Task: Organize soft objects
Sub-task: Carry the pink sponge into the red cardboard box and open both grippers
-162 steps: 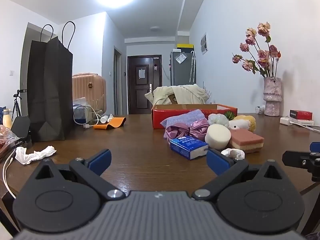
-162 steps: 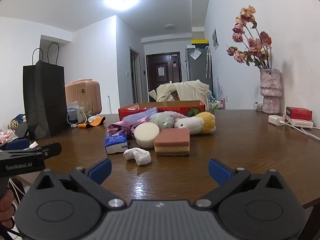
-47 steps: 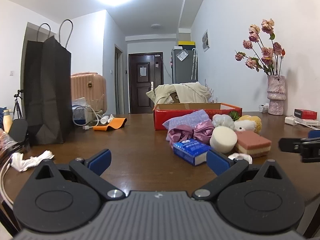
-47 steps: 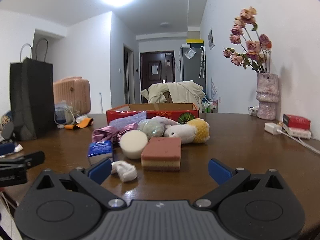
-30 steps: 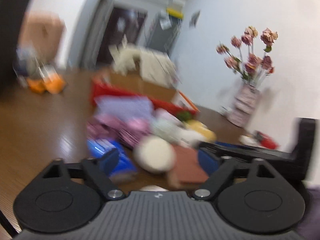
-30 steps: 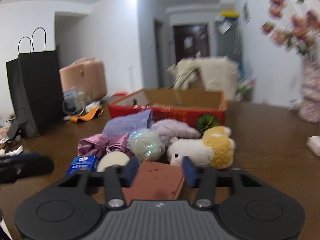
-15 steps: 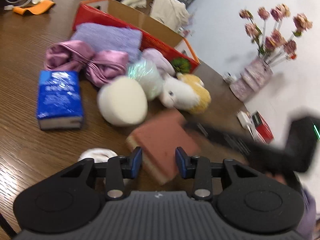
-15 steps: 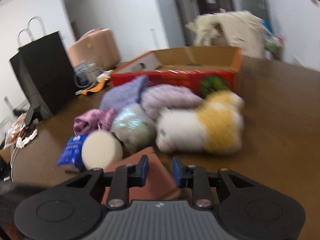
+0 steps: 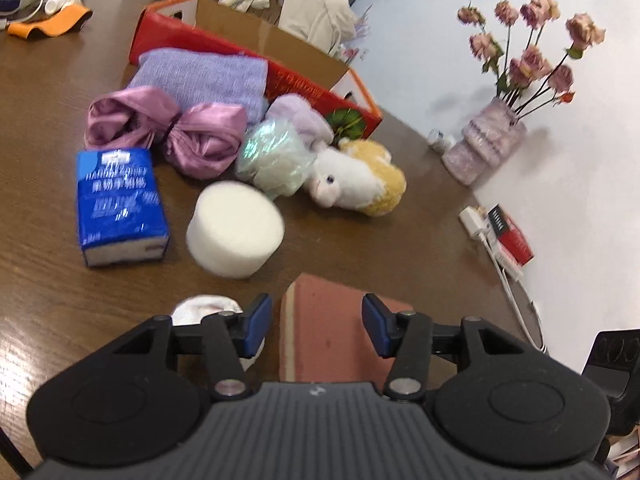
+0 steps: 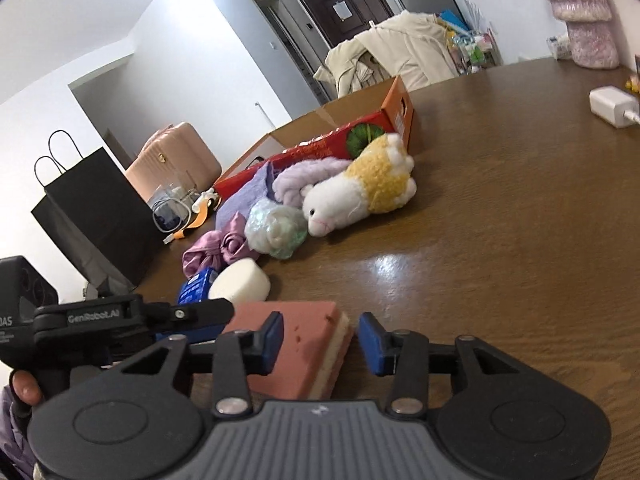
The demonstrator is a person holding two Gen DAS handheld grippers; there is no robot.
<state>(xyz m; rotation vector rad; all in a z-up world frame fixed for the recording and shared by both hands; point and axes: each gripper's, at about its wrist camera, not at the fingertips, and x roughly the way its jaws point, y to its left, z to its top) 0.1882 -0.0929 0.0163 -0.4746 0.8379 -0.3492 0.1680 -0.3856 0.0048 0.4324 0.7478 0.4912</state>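
Table (image 9: 420,240): brown wood; carries every item listed.

Cardboard box (image 9: 224,36): red-sided, open-topped, at the far edge of the pile; the likely place for the soft things. Nothing seen in it from here.

Purple towel (image 9: 208,76): folded, leaning against the box.

Toy lamb (image 9: 356,184): white and yellow, on its side near the box corner.

Satin bundle (image 9: 168,128): pink-purple, tied in the middle, in front of the towel.

Mesh puff (image 9: 272,160): pale green, touching the lamb's nose.

Tissue pack (image 9: 120,204): blue, lying flat.

Round sponge (image 9: 236,232): white, just beside the tissue pack.

Pink sponge (image 9: 324,332): rectangular, cream lower layer, nearest item; flat on the table.

Left gripper (image 9: 316,324): fingers released, having just been opening; they straddle the pink sponge with a gap on each side.

Right gripper (image 10: 320,340): fingers likewise just been opening, one over the sponge's top, one beyond its edge; not clamped.

Step in hand: picking up the pink sponge, first item. Next move: settle one gripper around it, squeeze lightly, lift and carry it to the box.
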